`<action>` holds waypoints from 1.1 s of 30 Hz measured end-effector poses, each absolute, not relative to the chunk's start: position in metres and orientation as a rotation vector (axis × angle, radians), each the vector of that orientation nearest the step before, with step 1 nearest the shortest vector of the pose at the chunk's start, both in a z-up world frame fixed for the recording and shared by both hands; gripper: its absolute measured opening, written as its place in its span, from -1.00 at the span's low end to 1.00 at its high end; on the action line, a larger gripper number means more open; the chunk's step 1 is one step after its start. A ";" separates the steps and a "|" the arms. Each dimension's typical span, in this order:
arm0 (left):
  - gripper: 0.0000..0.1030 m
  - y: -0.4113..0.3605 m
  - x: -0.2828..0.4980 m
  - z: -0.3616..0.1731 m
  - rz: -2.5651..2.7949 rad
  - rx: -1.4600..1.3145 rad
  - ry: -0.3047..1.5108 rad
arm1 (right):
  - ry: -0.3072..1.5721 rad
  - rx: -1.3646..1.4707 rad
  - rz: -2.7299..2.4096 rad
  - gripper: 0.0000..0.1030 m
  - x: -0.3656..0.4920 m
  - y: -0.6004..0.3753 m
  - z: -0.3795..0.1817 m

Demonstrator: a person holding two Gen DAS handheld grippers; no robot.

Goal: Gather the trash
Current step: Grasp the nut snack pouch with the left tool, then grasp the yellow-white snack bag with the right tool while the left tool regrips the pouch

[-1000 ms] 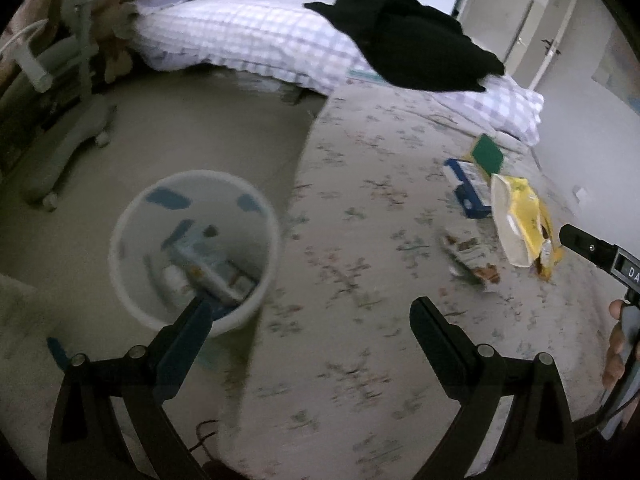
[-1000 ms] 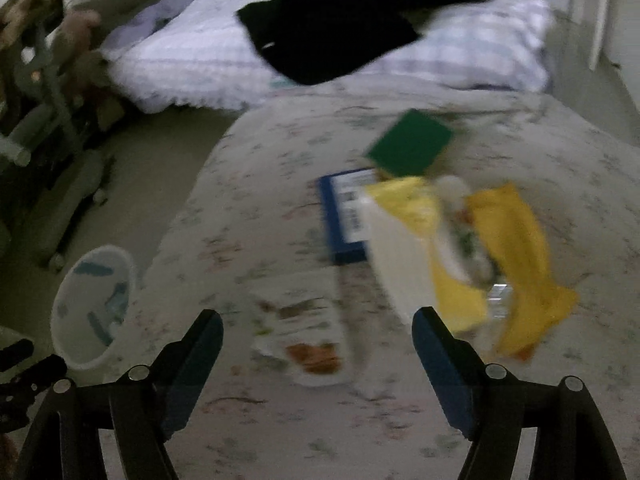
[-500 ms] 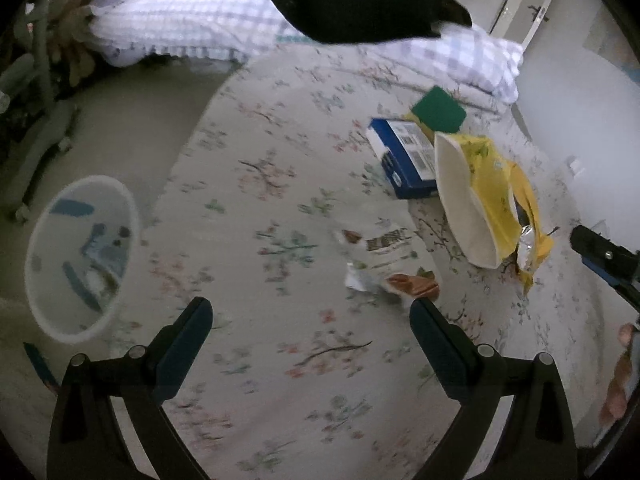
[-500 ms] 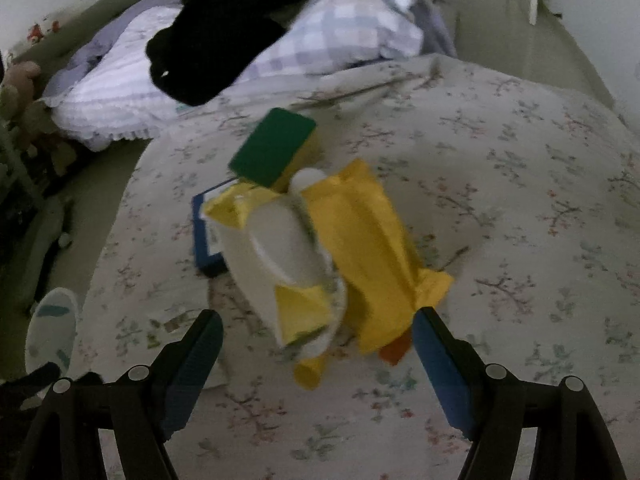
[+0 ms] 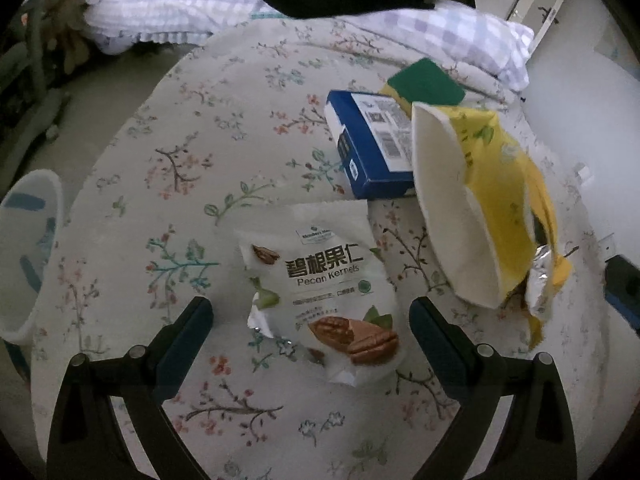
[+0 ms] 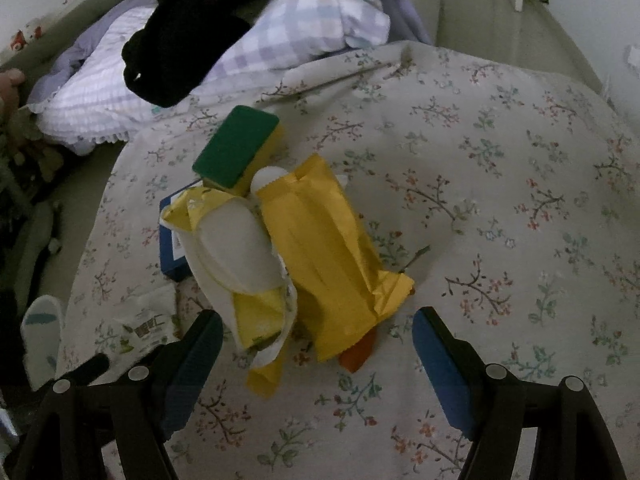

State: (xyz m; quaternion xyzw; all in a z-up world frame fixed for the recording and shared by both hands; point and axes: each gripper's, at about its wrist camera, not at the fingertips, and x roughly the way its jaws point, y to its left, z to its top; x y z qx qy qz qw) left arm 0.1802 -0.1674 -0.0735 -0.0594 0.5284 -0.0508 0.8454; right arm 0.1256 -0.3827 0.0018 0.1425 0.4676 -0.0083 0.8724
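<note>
Pecan kernel packet (image 5: 320, 300) lay flat on floral bedspread (image 5: 180, 160), between wide-open, empty left gripper (image 5: 310, 320) jaws. Judged light, crinkly, slippery; pinch raised edge. Bin (image 5: 28, 256) cut off at frame edge.

Right view: right gripper (image 6: 318, 340) wide open, empty, over yellow wrapper (image 6: 328, 248). Judged light, crumpled; contents hidden.

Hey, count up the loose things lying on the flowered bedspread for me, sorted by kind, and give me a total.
Snack wrappers: 2, white pecan kernels packet and torn yellow bag
Cardboard boxes: 1, blue box
Sponges: 1, green-topped yellow sponge
Total: 4
</note>
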 end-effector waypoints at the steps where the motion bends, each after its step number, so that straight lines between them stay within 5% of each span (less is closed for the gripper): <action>1: 0.83 -0.168 0.179 -0.073 -0.099 -0.110 1.091 | 0.977 0.296 -0.018 0.59 0.126 -0.383 0.002; 9: -0.12 -0.151 0.176 -0.068 -0.126 -0.124 1.035 | 0.982 0.286 -0.029 0.58 0.133 -0.379 -0.001; 20: -0.33 -0.120 0.174 -0.063 -0.188 -0.209 1.058 | 0.951 0.229 0.060 0.54 0.153 -0.338 -0.004; 24: -0.38 -0.111 0.171 -0.060 -0.197 -0.217 1.057 | 0.961 0.213 0.101 0.18 0.164 -0.320 -0.012; 31: -0.45 -0.099 0.165 -0.053 -0.214 -0.219 1.044 | 1.003 0.157 0.038 -0.10 0.179 -0.310 -0.034; 33: -0.48 -0.097 0.163 -0.050 -0.219 -0.222 1.038 | 1.014 0.152 0.021 -0.38 0.181 -0.312 -0.039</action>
